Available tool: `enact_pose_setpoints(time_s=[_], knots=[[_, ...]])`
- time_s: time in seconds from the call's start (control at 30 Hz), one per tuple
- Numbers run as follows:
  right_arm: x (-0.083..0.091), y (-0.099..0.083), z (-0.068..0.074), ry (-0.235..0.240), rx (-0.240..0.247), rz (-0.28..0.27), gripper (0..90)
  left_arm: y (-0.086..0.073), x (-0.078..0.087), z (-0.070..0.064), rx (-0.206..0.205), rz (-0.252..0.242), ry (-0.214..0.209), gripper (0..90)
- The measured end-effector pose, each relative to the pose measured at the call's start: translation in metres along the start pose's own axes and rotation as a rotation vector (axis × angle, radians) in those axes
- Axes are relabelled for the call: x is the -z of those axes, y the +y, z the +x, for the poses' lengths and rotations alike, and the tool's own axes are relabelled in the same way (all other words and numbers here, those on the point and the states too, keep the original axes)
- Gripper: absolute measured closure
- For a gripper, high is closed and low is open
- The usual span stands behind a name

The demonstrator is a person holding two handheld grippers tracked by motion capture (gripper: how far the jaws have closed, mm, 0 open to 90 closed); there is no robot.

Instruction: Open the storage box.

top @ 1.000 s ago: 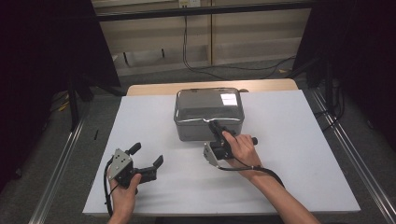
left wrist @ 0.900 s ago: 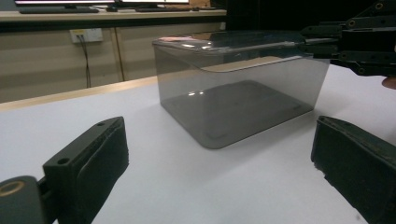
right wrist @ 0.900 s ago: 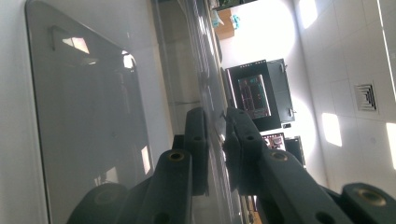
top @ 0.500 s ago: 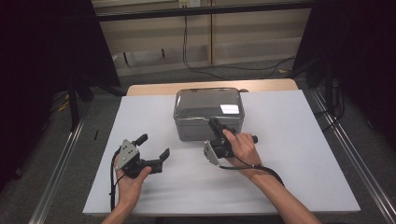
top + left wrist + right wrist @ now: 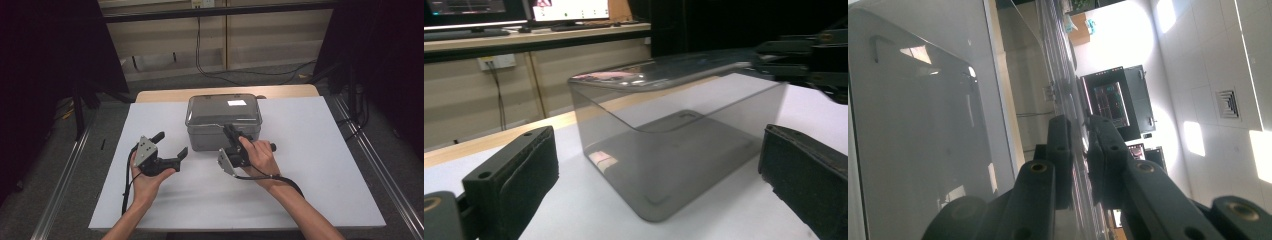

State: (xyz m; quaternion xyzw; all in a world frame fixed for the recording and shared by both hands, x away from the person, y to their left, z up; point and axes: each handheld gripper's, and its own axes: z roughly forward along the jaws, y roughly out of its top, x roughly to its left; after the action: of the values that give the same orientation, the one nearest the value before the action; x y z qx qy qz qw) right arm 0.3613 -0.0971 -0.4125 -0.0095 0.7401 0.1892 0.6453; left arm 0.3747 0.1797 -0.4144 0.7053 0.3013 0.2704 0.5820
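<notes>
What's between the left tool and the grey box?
Nothing: in the high view, only bare white table sheet separates the open left tool from the grey box. The left gripper view shows the same open stretch.

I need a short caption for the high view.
Right gripper pinches the clear grey plastic box's lid edge; left gripper open nearby.

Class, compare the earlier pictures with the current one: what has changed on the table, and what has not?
The open left hand-held gripper moved forward toward the smoky transparent plastic box. The right hand-held gripper stayed clamped on the box's near lid edge; the box stayed put on the white table.
</notes>
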Motion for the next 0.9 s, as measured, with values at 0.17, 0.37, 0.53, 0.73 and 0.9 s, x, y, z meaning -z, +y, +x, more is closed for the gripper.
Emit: enact_pose_setpoints(time_s=[0.17,0.37,0.53,0.73,0.9], knots=[[0.000,0.000,-0.001,0.000,-0.001,-0.004,80.8,-0.005,-0.013,0.006,0.021,0.011,0.011,4.7],[-0.001,0.000,-0.001,-0.007,-0.010,-0.002,80.8,0.002,-0.028,0.013,0.026,0.006,0.015,4.7],[-0.001,-0.001,-0.002,-0.009,-0.016,-0.005,80.7,0.005,-0.040,0.013,-0.001,0.012,0.017,4.8],[-0.001,0.000,-0.006,-0.012,-0.024,-0.009,80.7,0.004,-0.052,0.014,-0.021,0.020,0.023,5.4],[-0.002,0.001,-0.008,-0.012,-0.022,-0.005,81.0,0.006,-0.061,0.017,-0.008,0.010,0.026,5.4]])
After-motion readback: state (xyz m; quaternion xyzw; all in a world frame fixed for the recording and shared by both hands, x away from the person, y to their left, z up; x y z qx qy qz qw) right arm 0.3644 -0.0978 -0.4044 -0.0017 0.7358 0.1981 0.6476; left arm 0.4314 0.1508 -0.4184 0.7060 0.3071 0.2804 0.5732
